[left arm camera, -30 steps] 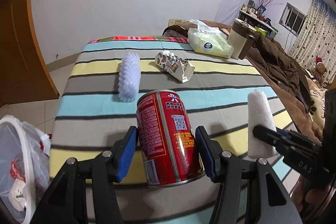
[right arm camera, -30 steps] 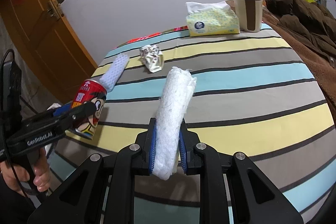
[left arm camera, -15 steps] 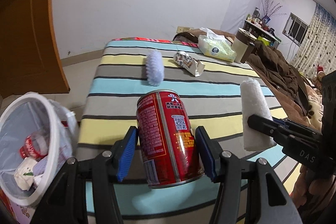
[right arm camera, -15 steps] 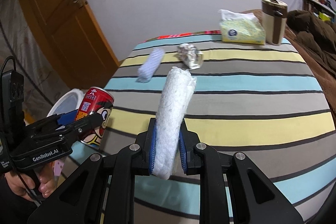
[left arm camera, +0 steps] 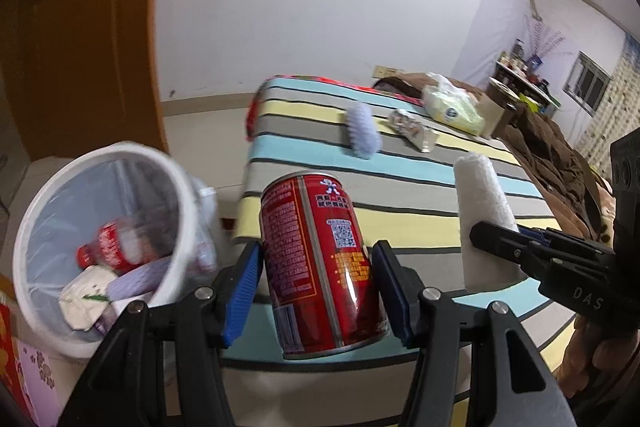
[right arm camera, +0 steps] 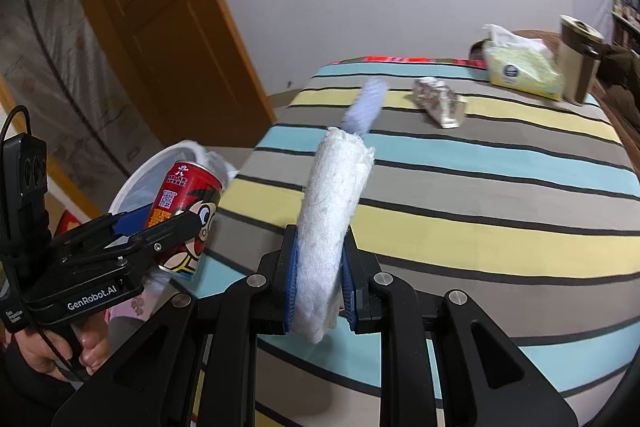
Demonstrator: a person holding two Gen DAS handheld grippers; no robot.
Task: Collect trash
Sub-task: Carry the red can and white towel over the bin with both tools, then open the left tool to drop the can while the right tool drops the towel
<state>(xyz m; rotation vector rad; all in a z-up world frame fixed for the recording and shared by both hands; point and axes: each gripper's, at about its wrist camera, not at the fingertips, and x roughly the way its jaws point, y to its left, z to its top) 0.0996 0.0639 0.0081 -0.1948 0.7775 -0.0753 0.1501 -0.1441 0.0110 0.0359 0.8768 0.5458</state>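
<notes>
My left gripper (left arm camera: 320,291) is shut on a red drink can (left arm camera: 320,259), held upright over the near left corner of the striped bed (left arm camera: 400,215). The same can (right arm camera: 184,219) shows at the left of the right wrist view. My right gripper (right arm camera: 320,283) is shut on a white foam roll (right arm camera: 332,223), which also appears to the right of the can (left arm camera: 480,211). A white trash bin (left arm camera: 100,239) with a plastic liner stands on the floor left of the bed, holding a bottle and wrappers. A pale blue foam roll (left arm camera: 362,135) and a crumpled printed wrapper (left arm camera: 412,129) lie on the bed.
A tissue pack (right arm camera: 520,67) and a brown-lidded jug (right arm camera: 578,59) stand at the bed's far end, beside a brown blanket (left arm camera: 552,147). An orange wooden door (right arm camera: 160,27) is behind the bin. A hand (right arm camera: 52,351) grips the left tool.
Both grippers have swung left with their loads, off the middle of the bed toward its left corner. The trash bin has come fully into the left wrist view.
</notes>
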